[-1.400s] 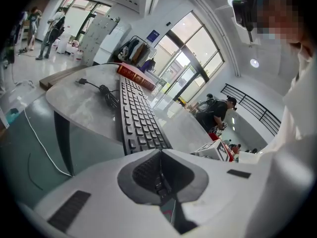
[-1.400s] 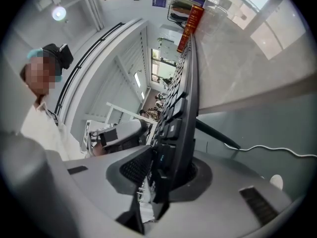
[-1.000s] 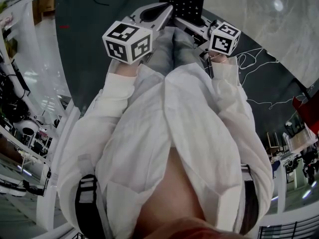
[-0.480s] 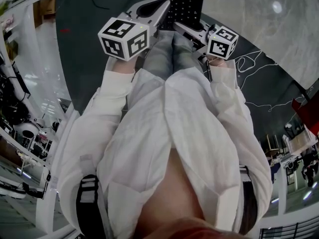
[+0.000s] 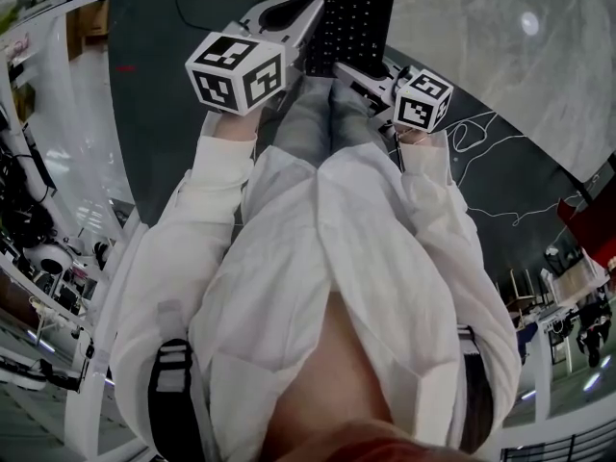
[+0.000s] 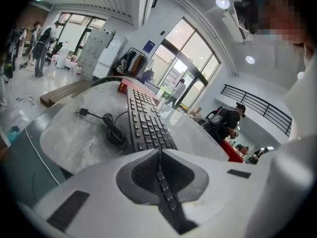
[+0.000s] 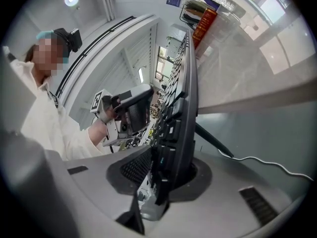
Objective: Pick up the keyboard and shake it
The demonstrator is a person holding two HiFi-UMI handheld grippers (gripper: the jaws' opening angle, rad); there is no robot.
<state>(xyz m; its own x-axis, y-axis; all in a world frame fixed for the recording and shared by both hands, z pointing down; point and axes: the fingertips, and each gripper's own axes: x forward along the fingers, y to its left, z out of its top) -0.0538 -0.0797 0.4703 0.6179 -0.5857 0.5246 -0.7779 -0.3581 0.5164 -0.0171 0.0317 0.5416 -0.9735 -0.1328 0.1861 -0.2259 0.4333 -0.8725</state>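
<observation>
Right gripper (image 7: 166, 175) clamped on keyboard (image 7: 182, 103) edge; left gripper (image 6: 159, 152) jaws together (nothing between), close beside keyboard; cable (image 6: 115, 133) coiled on worktop (image 6: 69, 145).

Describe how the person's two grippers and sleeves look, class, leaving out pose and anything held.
Both the left gripper and right gripper have pale grey, wedge-shaped shells. Each carries a white cube printed with black square markers. The fingers are dark and ribbed on the inside. The person wears long white sleeves.
</observation>
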